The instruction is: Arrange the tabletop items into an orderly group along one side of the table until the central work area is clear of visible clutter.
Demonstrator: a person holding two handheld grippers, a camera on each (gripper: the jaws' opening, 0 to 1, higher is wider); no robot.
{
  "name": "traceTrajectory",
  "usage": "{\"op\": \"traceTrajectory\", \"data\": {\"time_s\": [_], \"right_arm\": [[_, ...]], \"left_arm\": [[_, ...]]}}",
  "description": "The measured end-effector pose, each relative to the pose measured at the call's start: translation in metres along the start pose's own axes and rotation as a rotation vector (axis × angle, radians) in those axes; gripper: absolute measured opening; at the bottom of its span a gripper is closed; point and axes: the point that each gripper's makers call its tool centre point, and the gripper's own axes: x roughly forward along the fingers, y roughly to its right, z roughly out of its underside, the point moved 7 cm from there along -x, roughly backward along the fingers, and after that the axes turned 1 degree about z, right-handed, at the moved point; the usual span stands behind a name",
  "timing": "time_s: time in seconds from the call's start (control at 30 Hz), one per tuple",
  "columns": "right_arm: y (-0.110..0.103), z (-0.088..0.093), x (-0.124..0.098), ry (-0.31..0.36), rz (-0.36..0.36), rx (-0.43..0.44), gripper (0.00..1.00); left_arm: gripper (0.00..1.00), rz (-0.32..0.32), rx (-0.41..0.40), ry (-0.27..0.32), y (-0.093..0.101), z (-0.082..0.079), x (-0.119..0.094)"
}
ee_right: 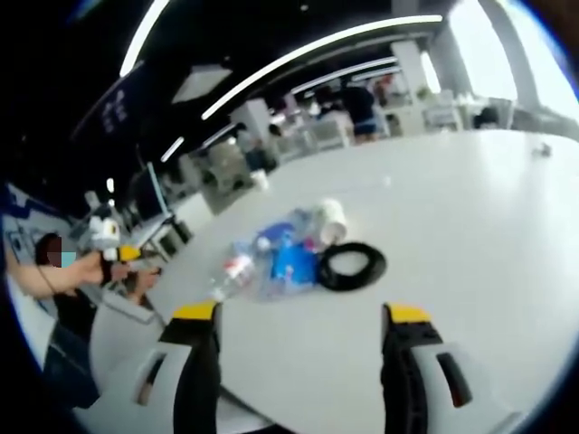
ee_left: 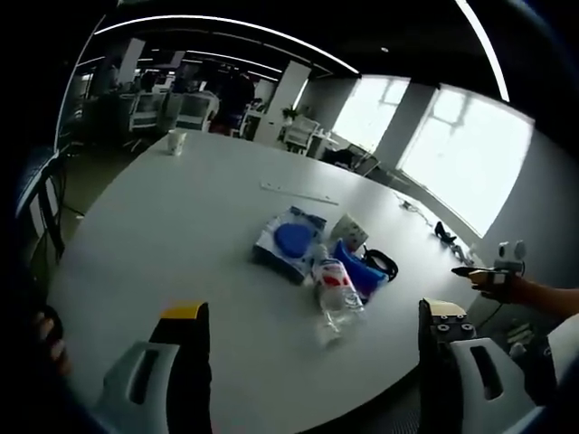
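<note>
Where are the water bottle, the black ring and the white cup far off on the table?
water bottle [ee_left: 335,294]: left gripper view, on its clear body below the label.
black ring [ee_right: 352,265]: right gripper view, on its near rim.
white cup [ee_left: 176,142]: left gripper view, on its side wall.

No text, brand or number can be read; a red-and-white label is seen on the clear bottle [ee_left: 335,289] lying on the surface [ee_left: 181,226], but its lettering is too blurred to be made out.
</note>
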Motion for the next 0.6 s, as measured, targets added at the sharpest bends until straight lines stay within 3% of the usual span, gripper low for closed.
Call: {"op": "traceTrajectory", "data": {"time_s": [0.6], "right_arm": [[0.0038, 0.0024, 0.0043, -0.022, 0.010, 0.006, 0.72]], "left_arm": [[0.97, -0.008, -0.011, -0.027, -0.0022, 0.0047, 0.0049]]}}
